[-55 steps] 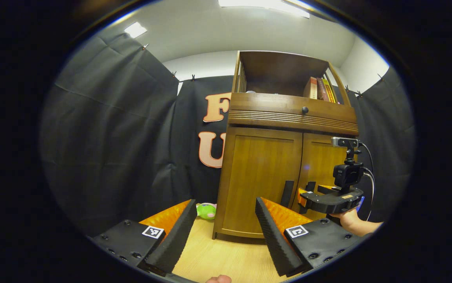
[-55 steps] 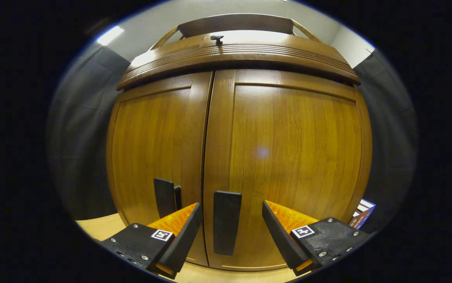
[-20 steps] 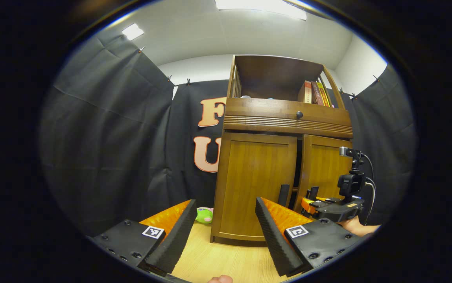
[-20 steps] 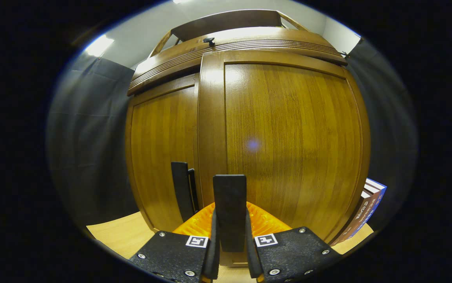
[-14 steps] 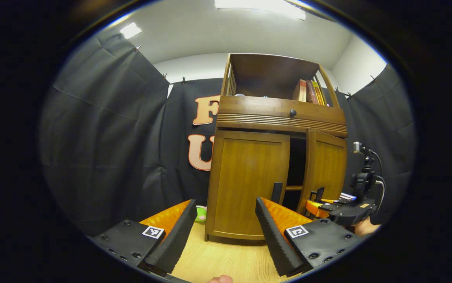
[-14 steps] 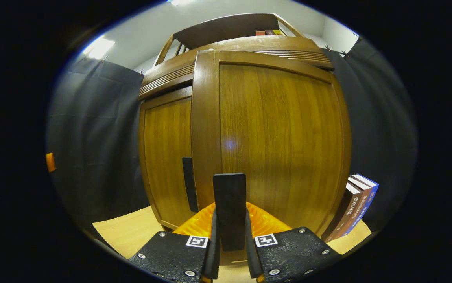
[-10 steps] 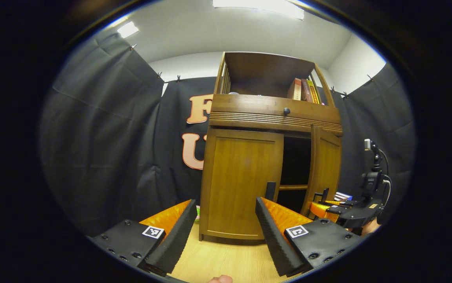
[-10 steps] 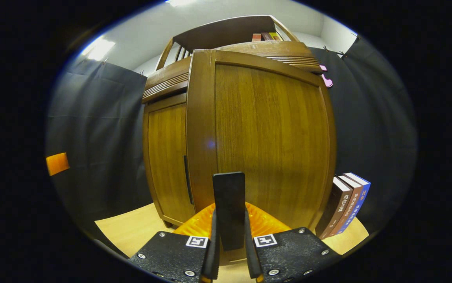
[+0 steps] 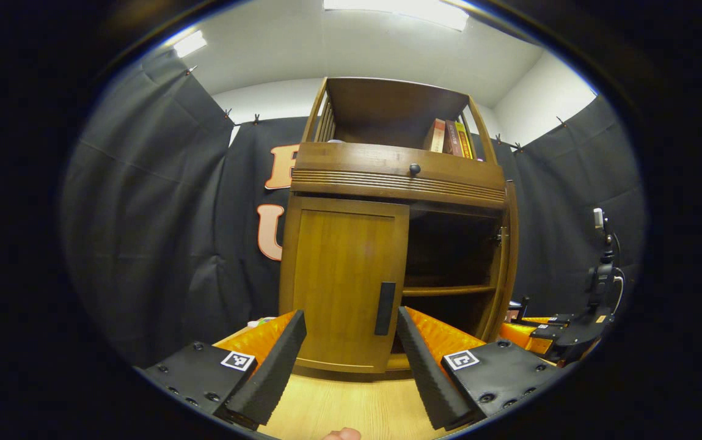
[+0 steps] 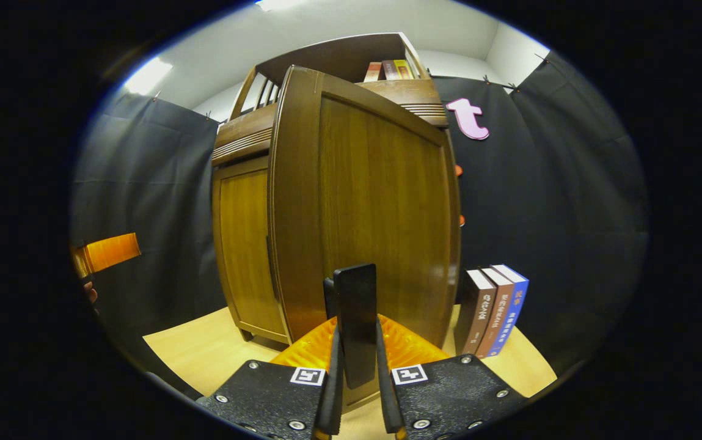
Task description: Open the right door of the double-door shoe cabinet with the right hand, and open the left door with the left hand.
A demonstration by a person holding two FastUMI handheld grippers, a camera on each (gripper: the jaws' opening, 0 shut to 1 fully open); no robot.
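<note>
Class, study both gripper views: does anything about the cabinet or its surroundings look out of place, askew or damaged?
Nothing stands out. The right door is swung wide by the right tongs, shut on its handle; the left door is closed. Books stand upright beside the cabinet.

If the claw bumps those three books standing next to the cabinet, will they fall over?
Probably. The books stand upright on the floor and already lean, with no bookend showing. They look like stiff hardbacks, so they would likely topple whole, not bend.
</note>
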